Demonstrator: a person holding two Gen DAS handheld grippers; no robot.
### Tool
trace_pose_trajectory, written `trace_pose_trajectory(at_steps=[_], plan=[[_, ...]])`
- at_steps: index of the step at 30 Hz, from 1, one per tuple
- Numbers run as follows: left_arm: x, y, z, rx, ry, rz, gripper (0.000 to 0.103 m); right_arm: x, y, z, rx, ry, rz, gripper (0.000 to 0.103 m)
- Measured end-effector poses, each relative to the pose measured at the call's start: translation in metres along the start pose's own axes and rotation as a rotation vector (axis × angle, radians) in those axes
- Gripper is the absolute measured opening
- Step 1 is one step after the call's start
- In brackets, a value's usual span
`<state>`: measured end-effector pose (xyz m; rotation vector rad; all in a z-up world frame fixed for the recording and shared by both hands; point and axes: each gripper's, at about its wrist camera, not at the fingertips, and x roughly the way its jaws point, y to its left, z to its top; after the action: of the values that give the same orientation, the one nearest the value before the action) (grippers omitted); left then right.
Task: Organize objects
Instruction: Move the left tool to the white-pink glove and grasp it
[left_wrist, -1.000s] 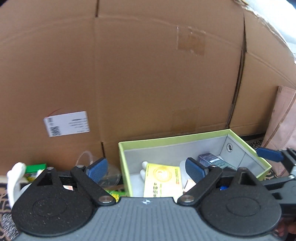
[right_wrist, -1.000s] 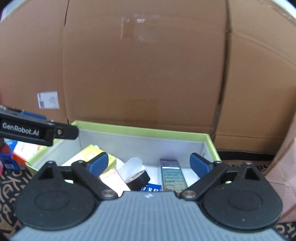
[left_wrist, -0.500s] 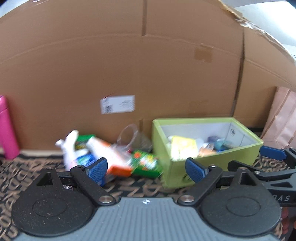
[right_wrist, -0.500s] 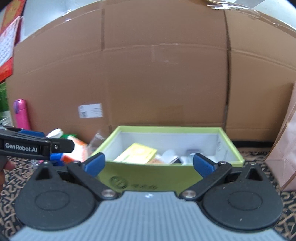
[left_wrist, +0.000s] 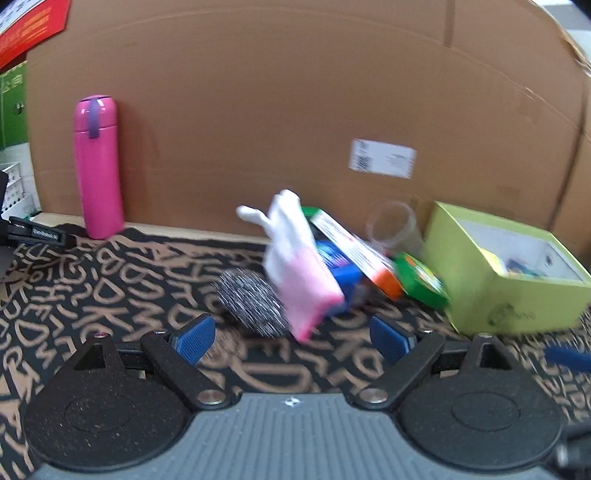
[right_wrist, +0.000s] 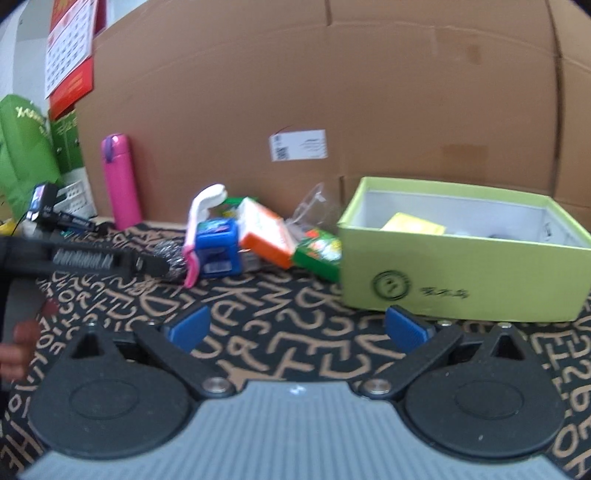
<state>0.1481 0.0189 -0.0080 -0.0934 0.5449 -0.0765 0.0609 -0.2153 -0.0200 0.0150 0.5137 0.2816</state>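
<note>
Left wrist: glove just beyond spread fingers.

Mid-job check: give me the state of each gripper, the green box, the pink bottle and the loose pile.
left gripper: open, empty.
right gripper: open, empty.
green box: open-topped, partly filled.
pink bottle: upright, capped, against the cardboard.
glove: outside the box, propped on the pile.
steel scourer: on the mat, outside the box.
clear cup: tilted, looks empty.

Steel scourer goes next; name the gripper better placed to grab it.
Left. The open left gripper faces the grey steel-wool scourer just ahead; the open right gripper points nearer the lime-green box.
</note>
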Motion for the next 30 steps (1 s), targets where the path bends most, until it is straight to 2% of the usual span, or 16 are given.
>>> trace_pose_trajectory(at_steps=[5,8,9,10,11,12,13,17,19,20,23,25,26,27,28,30], plan=[[0.036,0.013,0.03,-0.043,-0.014,0.0,0.091,0.003,0.011,-0.002,-0.013,0.011,-0.007,0.103],[0.063,0.013,0.045,-0.061,0.035,-0.015,0.082,0.006,0.013,-0.002,-0.007,0.017,-0.006,0.102],[0.071,0.013,0.048,-0.067,0.058,-0.022,0.071,0.007,0.014,-0.002,-0.007,0.019,-0.009,0.101],[0.079,0.014,0.049,-0.073,0.083,-0.026,0.051,0.009,0.015,-0.002,-0.007,0.022,-0.008,0.1],[0.083,0.016,0.05,-0.082,0.097,-0.043,0.045,0.011,0.016,-0.002,-0.007,0.027,-0.003,0.099],[0.081,0.019,0.05,-0.099,0.092,-0.08,0.025,0.013,0.017,-0.001,-0.009,0.029,0.002,0.096],[0.077,0.021,0.051,-0.104,0.108,-0.105,0.012,0.015,0.019,-0.001,-0.013,0.033,0.009,0.093],[0.031,0.021,0.045,-0.04,0.07,-0.195,0.012,0.033,0.026,0.002,-0.038,0.053,0.036,0.081],[0.007,0.023,0.038,-0.008,0.058,-0.22,0.012,0.048,0.032,0.005,-0.043,0.068,0.06,0.072],[-0.005,0.025,0.033,0.006,0.056,-0.234,0.012,0.055,0.035,0.007,-0.044,0.074,0.073,0.07],[-0.023,0.032,0.018,0.028,0.063,-0.231,0.012,0.076,0.048,0.014,-0.076,0.066,0.099,0.069],[-0.022,0.036,0.017,0.023,0.057,-0.206,0.013,0.091,0.056,0.018,-0.107,0.075,0.088,0.062],[-0.018,0.039,0.018,0.001,0.04,-0.183,0.015,0.097,0.06,0.02,-0.115,0.079,0.085,0.062],[-0.012,0.041,0.02,-0.015,0.029,-0.165,0.027,0.101,0.063,0.021,-0.114,0.08,0.085,0.062],[-0.005,0.041,0.023,-0.029,0.022,-0.158,0.044,0.103,0.065,0.021,-0.111,0.08,0.089,0.062],[0.011,0.041,0.029,-0.051,0.014,-0.16,0.06,0.104,0.068,0.021,-0.117,0.071,0.094,0.062]])
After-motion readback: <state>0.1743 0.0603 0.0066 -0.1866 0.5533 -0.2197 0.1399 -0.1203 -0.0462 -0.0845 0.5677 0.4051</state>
